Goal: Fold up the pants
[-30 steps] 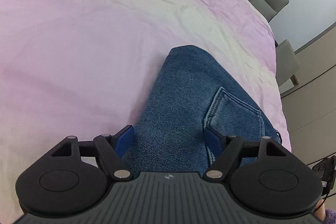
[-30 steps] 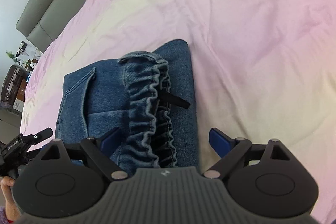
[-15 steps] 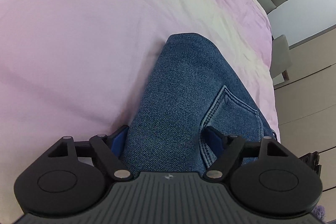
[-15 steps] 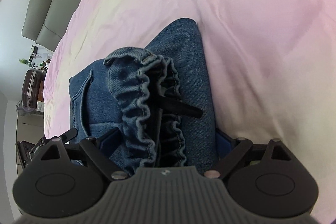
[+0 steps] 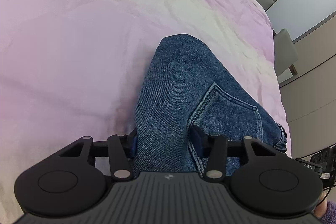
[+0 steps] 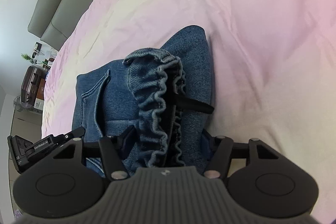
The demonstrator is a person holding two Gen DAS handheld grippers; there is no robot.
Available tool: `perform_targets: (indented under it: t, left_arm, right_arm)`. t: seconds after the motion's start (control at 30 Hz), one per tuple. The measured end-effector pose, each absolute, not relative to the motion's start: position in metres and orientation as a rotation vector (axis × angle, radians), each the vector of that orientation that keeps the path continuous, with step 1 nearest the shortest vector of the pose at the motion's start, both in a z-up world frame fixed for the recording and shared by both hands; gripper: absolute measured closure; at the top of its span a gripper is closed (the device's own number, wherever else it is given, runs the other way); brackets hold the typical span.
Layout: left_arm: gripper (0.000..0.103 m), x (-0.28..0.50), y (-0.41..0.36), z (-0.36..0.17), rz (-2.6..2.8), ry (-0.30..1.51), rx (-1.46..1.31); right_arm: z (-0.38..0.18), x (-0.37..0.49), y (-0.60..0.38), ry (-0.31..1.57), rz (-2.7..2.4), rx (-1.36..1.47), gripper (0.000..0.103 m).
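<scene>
Jeans [image 5: 184,98] lie folded in a thick bundle on the pink bed sheet [image 5: 73,45], straight ahead of both tools. Left hand-held gripper [image 5: 163,138] is clenched on the bundle's left end beside the back pocket [image 5: 229,110]. Right hand-held gripper [image 6: 168,146] grips the ruffled elastic waistband [image 6: 155,98] end, black drawstring [image 6: 195,105] loose. Denim looks soft, heavy-ish, layered; probably best held through all layers at the ends.

Gripper fingertips [image 6: 206,138] behind pants [image 6: 195,85]
</scene>
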State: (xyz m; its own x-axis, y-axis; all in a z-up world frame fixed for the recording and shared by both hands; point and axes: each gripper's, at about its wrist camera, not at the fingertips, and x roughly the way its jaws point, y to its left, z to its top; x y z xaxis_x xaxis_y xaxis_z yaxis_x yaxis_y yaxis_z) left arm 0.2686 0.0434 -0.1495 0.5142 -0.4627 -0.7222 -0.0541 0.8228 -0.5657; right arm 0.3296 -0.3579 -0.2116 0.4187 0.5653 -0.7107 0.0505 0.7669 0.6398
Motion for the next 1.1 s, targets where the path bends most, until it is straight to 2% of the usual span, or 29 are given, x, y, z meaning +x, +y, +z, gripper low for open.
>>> perform_targets:
  t: [0.3, 0.67, 0.9, 1.1]
  left_arm:
    - [0.056, 0.235, 0.061, -0.115, -0.273, 0.989, -0.549]
    - [0.056, 0.165, 0.154, -0.052, -0.205, 0.893, -0.571]
    - [0.057, 0.138, 0.229, -0.022, -0.111, 0.833, -0.56]
    - [0.057, 0.134, 0.292, -0.024, -0.041, 0.824, -0.565]
  right_arm:
    - [-0.164, 0.306, -0.339, 1.094, 0.396, 0.606, 0.057]
    - [-0.103, 0.269, -0.24, 1.066, 0.562, 0.538, 0.058]
    - [-0.088, 0.264, -0.153, 1.047, 0.689, 0.523, 0.058]
    - [-0.096, 0.277, -0.075, 1.055, 0.764, 0.526, 0.058]
